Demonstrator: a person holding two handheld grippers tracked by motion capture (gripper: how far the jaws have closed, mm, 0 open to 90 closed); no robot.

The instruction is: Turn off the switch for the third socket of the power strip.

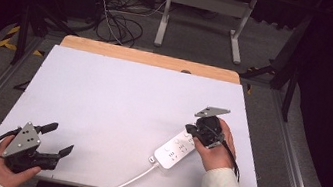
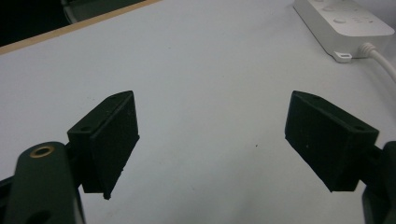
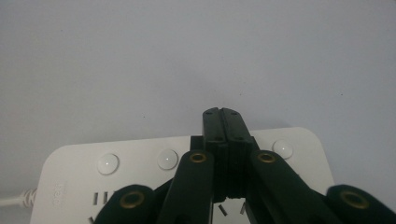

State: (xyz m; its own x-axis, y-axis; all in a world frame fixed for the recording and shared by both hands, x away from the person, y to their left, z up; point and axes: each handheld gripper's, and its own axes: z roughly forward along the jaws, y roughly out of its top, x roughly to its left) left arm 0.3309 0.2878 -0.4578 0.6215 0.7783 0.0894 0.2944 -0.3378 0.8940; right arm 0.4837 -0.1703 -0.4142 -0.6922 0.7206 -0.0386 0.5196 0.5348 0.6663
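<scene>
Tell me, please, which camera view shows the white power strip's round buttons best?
The right gripper view: the power strip lies close beneath the shut right gripper, its buttons distinct. The high view shows the whole strip small; the left gripper view catches one end and the cable.

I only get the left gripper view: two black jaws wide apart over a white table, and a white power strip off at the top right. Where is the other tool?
Observer: The right tool hangs over the far end of the power strip.
Operator: Is it open like mine?
Observer: No, its jaws are pressed together, with nothing between them.
Operator: What lies under it?
Observer: A row of round buttons along the strip's edge, with the shut tips above that row.
Operator: Is the strip plugged in?
Observer: Its white cord runs off the table's near edge; I cannot tell.
</scene>
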